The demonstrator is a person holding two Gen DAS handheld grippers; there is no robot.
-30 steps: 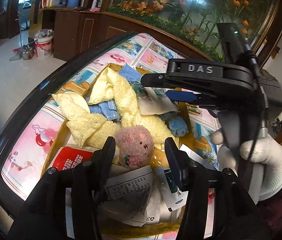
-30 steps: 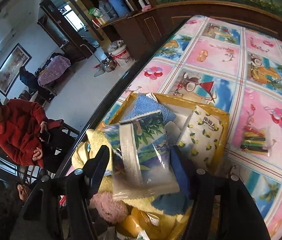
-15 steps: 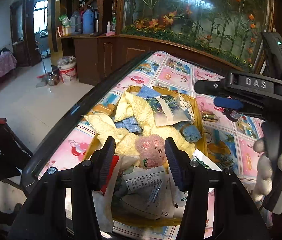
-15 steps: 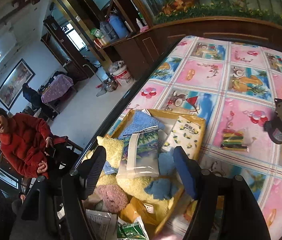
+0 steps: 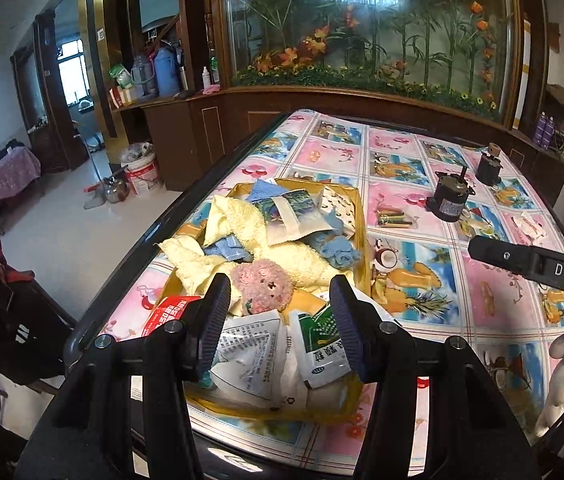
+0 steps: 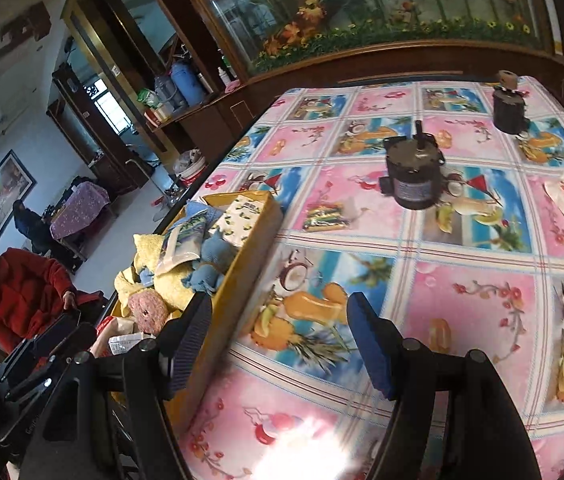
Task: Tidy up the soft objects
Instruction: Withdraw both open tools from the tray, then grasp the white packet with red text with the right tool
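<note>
Both grippers have backed off the yellow cardboard box [image 5: 363,216] of towels; clear plastic pouch [image 5: 294,216] now lies inside. Left gripper [image 5: 280,312] and right gripper [image 6: 278,336] jaws apart, empty, over the counter [image 6: 462,304].

My left gripper [image 5: 280,322] is black with ribbed blue pads [image 5: 342,320]; the right gripper [image 6: 280,344] matches, lettered "DAS"; my glove [image 5: 558,392] is white.

"DAS" printed in white on the black right gripper [image 5: 538,270], Chinese characters borne by the packets [image 5: 322,344], too small to be read
</note>
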